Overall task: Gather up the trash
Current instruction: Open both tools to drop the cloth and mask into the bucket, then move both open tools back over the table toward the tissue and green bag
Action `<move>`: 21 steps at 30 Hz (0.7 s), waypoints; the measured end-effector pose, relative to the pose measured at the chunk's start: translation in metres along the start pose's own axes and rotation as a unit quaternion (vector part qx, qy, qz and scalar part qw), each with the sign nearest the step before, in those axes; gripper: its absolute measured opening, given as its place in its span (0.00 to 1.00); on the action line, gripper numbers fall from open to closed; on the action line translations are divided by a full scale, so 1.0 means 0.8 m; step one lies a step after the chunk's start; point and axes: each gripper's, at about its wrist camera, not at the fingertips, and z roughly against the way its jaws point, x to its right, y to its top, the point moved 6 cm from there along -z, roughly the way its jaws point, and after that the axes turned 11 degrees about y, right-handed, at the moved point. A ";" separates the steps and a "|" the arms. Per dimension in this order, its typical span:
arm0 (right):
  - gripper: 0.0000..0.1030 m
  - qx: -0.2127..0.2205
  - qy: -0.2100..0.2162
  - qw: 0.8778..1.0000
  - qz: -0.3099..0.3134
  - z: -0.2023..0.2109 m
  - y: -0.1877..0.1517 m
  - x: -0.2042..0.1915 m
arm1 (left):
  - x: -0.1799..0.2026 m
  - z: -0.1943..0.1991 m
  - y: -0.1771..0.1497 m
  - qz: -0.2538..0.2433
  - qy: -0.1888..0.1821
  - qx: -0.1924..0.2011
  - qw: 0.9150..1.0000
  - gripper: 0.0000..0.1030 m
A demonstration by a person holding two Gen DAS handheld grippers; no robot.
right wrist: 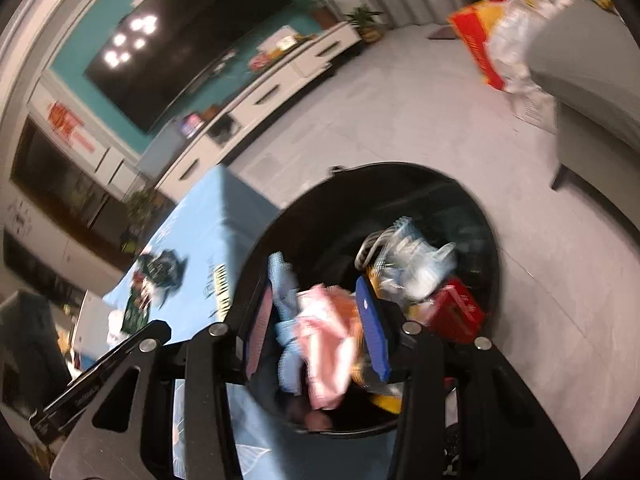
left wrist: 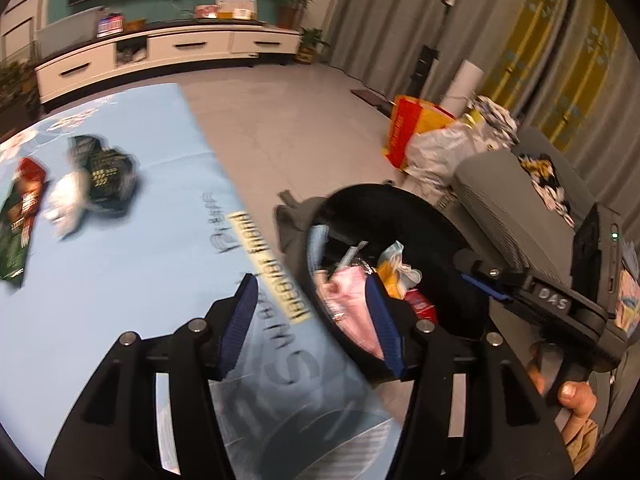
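Below, the black bin (right wrist: 472, 200) sits against the table edge (left wrist: 224, 168).

A black bin (right wrist: 472, 200) is showing pink, red and pale-blue scraps beside a light-blue tablecloth (left wrist: 132, 240) carrying dark lettering.

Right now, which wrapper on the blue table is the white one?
The crumpled white wrapper, lying between the red-and-green packet and the black packet.
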 end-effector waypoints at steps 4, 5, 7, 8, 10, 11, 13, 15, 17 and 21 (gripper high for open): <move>0.43 -0.024 0.020 0.999 0.029 -0.019 -0.010 -0.034 | -0.053 0.013 -0.012 0.037 0.028 0.004 0.999 0.55; 0.43 -0.031 0.024 0.999 0.036 -0.023 -0.013 -0.042 | -0.070 0.016 -0.016 0.046 0.039 0.004 0.998 0.55; 0.43 -0.047 0.032 0.997 0.053 -0.036 -0.020 -0.061 | -0.105 0.021 -0.026 0.070 0.060 0.001 0.996 0.56; 0.43 -0.059 0.037 0.996 0.064 -0.044 -0.025 -0.074 | -0.119 0.022 -0.028 0.081 0.066 -0.001 0.995 0.56; 0.44 -0.073 0.042 0.994 0.075 -0.055 -0.031 -0.087 | -0.147 0.025 -0.035 0.104 0.078 -0.006 0.992 0.56; 0.44 -0.083 0.045 0.992 0.083 -0.063 -0.034 -0.098 | -0.164 0.026 -0.038 0.118 0.084 -0.007 0.989 0.56; 0.44 -0.098 0.051 0.989 0.101 -0.079 -0.037 -0.119 | -0.189 0.030 -0.040 0.136 0.091 -0.006 0.987 0.56; 0.44 -0.109 0.059 0.986 0.115 -0.091 -0.039 -0.136 | -0.203 0.034 -0.039 0.144 0.094 0.000 0.985 0.56; 0.45 -0.120 0.069 0.982 0.129 -0.110 -0.039 -0.158 | -0.212 0.036 -0.035 0.146 0.094 0.007 0.985 0.56; 0.45 -0.136 0.088 0.976 0.147 -0.152 -0.036 -0.193 | -0.231 0.031 -0.018 0.143 0.100 0.013 0.984 0.55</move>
